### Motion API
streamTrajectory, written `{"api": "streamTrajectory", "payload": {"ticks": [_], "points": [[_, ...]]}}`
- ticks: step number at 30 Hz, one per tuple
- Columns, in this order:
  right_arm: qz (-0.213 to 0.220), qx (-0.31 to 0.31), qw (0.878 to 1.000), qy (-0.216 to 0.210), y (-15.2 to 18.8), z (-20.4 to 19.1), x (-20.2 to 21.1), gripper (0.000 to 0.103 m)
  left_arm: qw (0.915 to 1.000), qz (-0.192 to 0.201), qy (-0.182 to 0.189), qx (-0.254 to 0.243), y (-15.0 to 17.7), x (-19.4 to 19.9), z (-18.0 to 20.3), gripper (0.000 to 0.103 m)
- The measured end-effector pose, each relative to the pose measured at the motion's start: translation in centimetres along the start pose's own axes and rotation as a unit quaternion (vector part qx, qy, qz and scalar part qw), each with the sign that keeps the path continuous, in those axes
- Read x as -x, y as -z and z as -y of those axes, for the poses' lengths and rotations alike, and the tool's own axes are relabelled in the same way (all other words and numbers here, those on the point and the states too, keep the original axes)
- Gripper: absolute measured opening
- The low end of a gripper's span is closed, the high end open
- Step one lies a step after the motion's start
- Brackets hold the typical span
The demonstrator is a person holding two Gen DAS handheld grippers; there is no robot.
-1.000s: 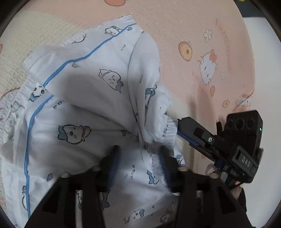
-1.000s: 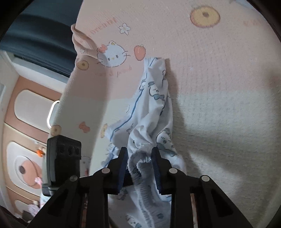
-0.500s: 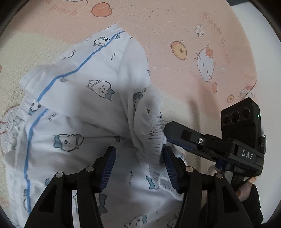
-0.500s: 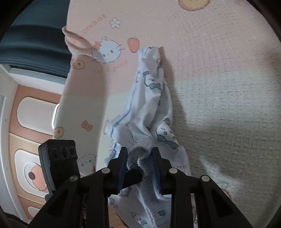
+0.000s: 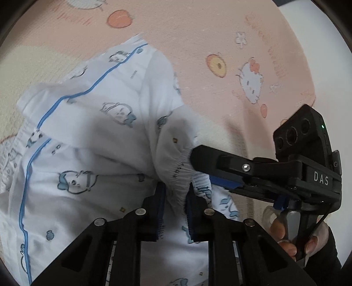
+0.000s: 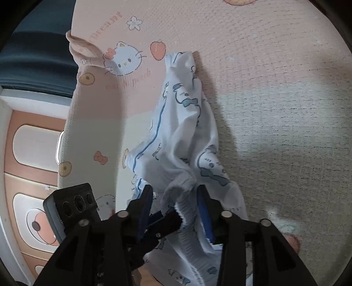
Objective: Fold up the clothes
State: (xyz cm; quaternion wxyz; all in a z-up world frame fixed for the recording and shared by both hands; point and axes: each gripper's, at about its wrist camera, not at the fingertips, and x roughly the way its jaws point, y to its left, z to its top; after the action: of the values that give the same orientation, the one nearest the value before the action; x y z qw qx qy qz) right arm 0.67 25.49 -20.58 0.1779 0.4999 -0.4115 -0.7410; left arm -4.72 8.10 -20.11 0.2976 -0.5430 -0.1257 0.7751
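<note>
Pink and cream cartoon-print blanket (image 5: 220, 33) covers the surface. White pyjama garment (image 5: 92, 136) with blue piping and cartoon print lies bunched near the blanket's left edge in the right wrist view, elastic hem lifted. Left gripper (image 5: 175, 193): jaws closing, narrow, pads pinching the gathered hem. Right gripper (image 6: 173, 198): jaws opening, hem fabric loose between them, one finger (image 5: 211, 158) just beside the left gripper. A hand (image 5: 294, 237) holds its handle.

Under me I see a soft pink and cream blanket (image 5: 220, 33) with white cartoon cats (image 6: 124, 58), peaches (image 5: 120, 18), a strawberry (image 6: 157, 49) and little bows (image 6: 100, 157), and off to the side an orange and white cupboard door (image 6: 28, 143)
</note>
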Motion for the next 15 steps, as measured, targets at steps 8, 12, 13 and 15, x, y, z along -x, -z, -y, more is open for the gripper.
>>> {"api": "streamTrajectory", "payload": {"ticks": [8, 12, 13, 15], "points": [[0.02, 0.034, 0.999, 0.036, -0.4, -0.5, 0.8, 0.042, 0.9993, 0.005, 0.035, -0.015, -1.1, -0.9, 2.3, 0.015], [0.036, 0.038, 0.997, 0.062, -0.8, -0.1, 1.7, 0.02, 0.9989, -0.005, 0.046, 0.006, -1.0, -0.5, 1.7, 0.016], [0.041, 0.036, 0.997, 0.063, -0.9, 0.1, 2.0, 0.017, 0.9987, -0.009, 0.048, 0.012, -1.1, -0.5, 1.7, 0.017], [0.05, 0.034, 0.996, 0.066, -1.2, 0.3, 2.5, 0.015, 0.9983, -0.015, 0.05, 0.024, -1.3, -0.2, 1.4, 0.023]]}}
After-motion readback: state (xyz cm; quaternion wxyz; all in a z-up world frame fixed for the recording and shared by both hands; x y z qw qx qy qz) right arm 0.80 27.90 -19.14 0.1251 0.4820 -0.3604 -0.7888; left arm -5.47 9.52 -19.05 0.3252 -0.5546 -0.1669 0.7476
